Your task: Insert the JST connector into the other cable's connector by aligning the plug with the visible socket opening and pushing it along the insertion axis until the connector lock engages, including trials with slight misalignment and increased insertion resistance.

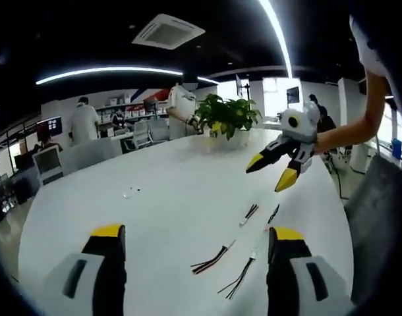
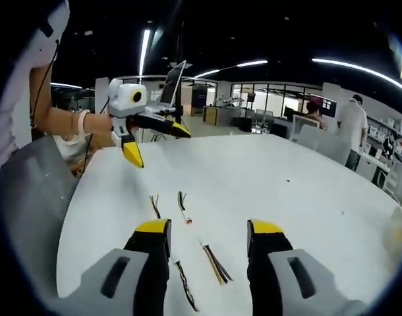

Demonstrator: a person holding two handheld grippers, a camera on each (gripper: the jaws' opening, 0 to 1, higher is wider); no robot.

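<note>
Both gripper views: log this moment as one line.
stage: pre-grasp | left gripper: open, empty | right gripper: open, empty | four short wired cables: lying loose on white table, unmated

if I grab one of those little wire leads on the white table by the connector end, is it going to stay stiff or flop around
Probably flop: the wire lead is a thin bundle of separate strands, already curved where it lies. It looks very light, so a nudge would likely slide it across the smooth table. Its small connector offers little to pinch and may twist.
</note>
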